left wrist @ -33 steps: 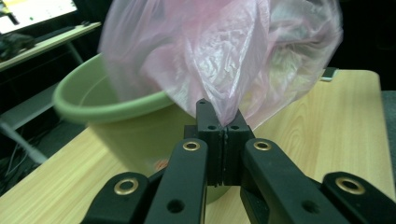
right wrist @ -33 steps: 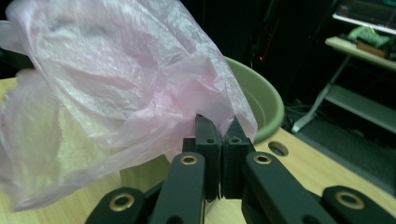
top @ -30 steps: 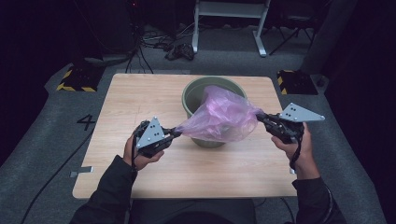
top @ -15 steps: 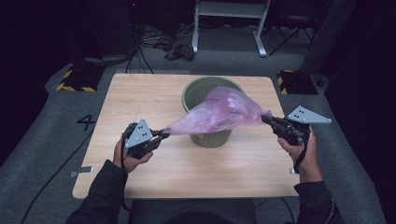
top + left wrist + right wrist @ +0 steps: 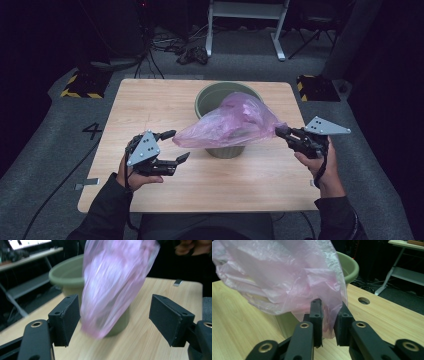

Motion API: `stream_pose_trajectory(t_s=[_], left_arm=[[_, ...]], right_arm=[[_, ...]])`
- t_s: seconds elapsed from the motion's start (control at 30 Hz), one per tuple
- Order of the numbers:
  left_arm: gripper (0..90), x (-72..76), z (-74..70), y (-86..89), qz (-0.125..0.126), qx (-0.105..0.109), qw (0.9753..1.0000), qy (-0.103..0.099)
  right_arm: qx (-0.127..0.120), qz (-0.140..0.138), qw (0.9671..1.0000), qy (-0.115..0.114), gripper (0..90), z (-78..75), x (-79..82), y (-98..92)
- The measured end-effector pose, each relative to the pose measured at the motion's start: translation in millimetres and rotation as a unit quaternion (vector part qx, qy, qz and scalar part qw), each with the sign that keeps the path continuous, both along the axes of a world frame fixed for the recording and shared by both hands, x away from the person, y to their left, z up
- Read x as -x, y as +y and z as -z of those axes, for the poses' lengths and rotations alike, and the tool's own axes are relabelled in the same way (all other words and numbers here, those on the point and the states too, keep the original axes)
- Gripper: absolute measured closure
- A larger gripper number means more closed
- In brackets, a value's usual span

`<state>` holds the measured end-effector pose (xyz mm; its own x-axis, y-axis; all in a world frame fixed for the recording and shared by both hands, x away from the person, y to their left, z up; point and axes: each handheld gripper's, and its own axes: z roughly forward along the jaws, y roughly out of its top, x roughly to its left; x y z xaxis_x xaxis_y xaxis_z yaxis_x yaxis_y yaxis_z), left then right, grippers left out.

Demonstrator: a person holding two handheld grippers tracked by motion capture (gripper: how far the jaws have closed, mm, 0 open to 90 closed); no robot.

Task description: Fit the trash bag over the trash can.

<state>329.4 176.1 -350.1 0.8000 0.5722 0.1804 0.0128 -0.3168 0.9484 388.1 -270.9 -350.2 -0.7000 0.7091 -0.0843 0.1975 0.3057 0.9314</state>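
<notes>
A pink plastic bag point(image 5: 230, 122) lies stretched over a green bin point(image 5: 220, 97) in the middle of the wooden table. My right gripper point(image 5: 281, 131) is shut on the bag's right end, and the right gripper view has the film point(image 5: 287, 277) pinched between its jaws. My left gripper point(image 5: 177, 146) stands open just left of the bag's loose left tip, its jaws wide apart. In the left gripper view the bag point(image 5: 112, 282) hangs blurred in front of the bin point(image 5: 72, 275), free of both pads.
The table point(image 5: 150, 105) has bare wood to the left and front of the bin. A small round hole point(image 5: 363, 300) sits in the tabletop near the right gripper. Cables and a white frame point(image 5: 245, 20) stand on the floor behind.
My left gripper has opened and let go of the bag's left end, drawing back slightly left and toward me. The bag's tip has sprung back toward the bin. The right gripper keeps its hold.
</notes>
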Motion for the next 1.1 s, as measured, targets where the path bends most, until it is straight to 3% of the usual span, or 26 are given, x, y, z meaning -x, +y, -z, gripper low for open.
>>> stream_pose_trajectory(t_s=[0.1,0.23,0.37,0.43,0.57,0.73,0.93,1.1], left_arm=[[27.4,-9.6,-9.1,-6.3,-0.003,-0.006,1.0000,0.001],[29.5,-29.1,-10.6,-15.0,0.007,-0.012,0.9997,0.021],[31.9,-38.4,-4.8,-21.3,0.010,-0.013,0.9994,0.030],[35.6,-38.4,-1.9,-24.4,-0.003,-0.021,0.9996,0.018],[33.4,-37.3,0.3,-23.6,0.005,-0.009,0.9997,0.022],[30.0,-32.4,2.1,-18.5,0.029,0.003,0.9991,0.029],[29.5,-31.0,2.0,-19.3,0.045,0.000,0.9984,0.034],[29.5,-20.0,-4.7,-30.2,0.043,-0.010,0.9988,0.022]], right_arm=[[0.002,0.004,1.0000,-0.004,64.6,-1.5,0.7,1.7],[0.022,-0.002,0.9996,-0.019,39.2,-3.2,3.4,2.9],[0.036,0.000,0.9985,-0.041,26.9,-6.7,11.6,1.3],[0.053,0.000,0.9972,-0.053,24.8,-9.4,16.7,-0.1],[0.068,-0.005,0.9948,-0.075,21.5,-18.6,30.0,-3.8],[0.067,-0.014,0.9928,-0.099,21.1,-29.0,47.2,-6.3],[0.069,-0.026,0.9917,-0.105,20.9,-35.8,54.6,-1.9],[0.065,-0.046,0.9910,-0.107,20.9,-40.3,53.6,9.5]])
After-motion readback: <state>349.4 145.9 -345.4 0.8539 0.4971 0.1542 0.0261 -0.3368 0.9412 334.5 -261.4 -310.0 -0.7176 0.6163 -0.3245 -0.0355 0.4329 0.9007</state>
